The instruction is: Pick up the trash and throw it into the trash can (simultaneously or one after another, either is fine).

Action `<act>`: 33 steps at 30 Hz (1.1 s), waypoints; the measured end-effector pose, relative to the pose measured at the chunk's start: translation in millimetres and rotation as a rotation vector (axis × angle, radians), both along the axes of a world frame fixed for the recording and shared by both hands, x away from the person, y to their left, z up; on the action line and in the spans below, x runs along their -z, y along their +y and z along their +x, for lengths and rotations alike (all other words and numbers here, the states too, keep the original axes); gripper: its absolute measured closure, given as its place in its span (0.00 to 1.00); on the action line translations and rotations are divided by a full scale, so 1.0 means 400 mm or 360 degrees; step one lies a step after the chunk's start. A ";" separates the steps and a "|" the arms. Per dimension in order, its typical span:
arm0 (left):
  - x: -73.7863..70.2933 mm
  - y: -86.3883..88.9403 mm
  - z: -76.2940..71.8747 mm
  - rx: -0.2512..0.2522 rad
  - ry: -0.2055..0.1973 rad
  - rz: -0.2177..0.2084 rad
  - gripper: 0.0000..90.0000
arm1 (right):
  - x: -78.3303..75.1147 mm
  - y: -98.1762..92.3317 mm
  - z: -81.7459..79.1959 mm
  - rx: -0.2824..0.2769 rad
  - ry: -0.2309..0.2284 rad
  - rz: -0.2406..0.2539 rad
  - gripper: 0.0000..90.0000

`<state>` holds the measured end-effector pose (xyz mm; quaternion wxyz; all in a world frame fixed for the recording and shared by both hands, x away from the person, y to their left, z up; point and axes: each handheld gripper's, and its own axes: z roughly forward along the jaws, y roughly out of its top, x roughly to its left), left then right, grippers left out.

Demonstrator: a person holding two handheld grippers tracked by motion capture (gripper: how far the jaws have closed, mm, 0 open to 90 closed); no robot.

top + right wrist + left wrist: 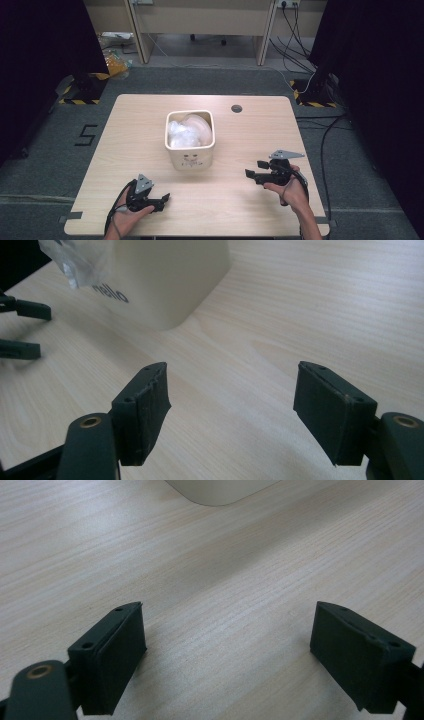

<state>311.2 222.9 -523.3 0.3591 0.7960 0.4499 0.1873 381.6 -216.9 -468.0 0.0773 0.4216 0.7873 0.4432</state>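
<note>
Table point(125, 130) is mostly bare, one thing in the middle: a cream bin point(190, 150), squarish, rounded corners, upright, with a clear plastic liner or bag point(189, 132) bunched inside it. A bit of that plastic hangs over the rim in the right gripper view point(70, 260), just above the "hello" print on the bin wall point(170, 280).

I have both grippers on the near side of the bin, one each flank. Left gripper point(162, 200) sits low near the front edge of the table, pointing right and slightly in. Right gripper point(255, 169) is further up the table, pointing left toward the bin's near right corner. Judging from the high view, the right is the closer one, about level with the bin's front face; the left is well short of it.

Jaws: both stand wide apart with nothing between them, just bare wood between the pads in the left gripper view point(115, 650) and the right gripper view point(145, 405). No contact with bin or bag from either.

Key relation: the bin lies ahead and to the left of the right jaws, ahead and off the top edge for the left ones point(220, 490). It's not clearly longer one way than the other, so no long axis to line up on. The plastic is only reachable from above the rim, so I'd guess either hand has to come up and over, and the right has the shorter path.
</note>
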 end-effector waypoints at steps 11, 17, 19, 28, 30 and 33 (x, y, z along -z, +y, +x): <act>0.000 0.000 0.000 0.0000 0.0000 0.0000 0.15 | 0.036 -0.012 -0.029 0.0039 0.0001 -0.0071 0.19; 0.000 0.000 0.000 0.0000 0.0000 0.0000 0.15 | 0.054 -0.022 -0.048 0.0031 0.0007 -0.0079 0.19; 0.000 0.000 0.000 0.0000 0.0000 0.0000 0.15 | 0.058 -0.022 -0.056 0.0031 0.0005 -0.0080 0.19; 0.000 0.000 0.000 0.0000 0.0000 0.0000 0.15 | 0.081 -0.032 -0.076 0.0036 0.0009 -0.0162 0.19; 0.000 0.000 0.000 0.0000 0.0001 0.0000 0.15 | 0.086 -0.035 -0.081 0.0036 0.0007 -0.0173 0.19; 0.000 0.000 0.000 0.0000 0.0000 0.0000 0.15 | 0.094 -0.037 -0.085 0.0047 0.0017 -0.0202 0.19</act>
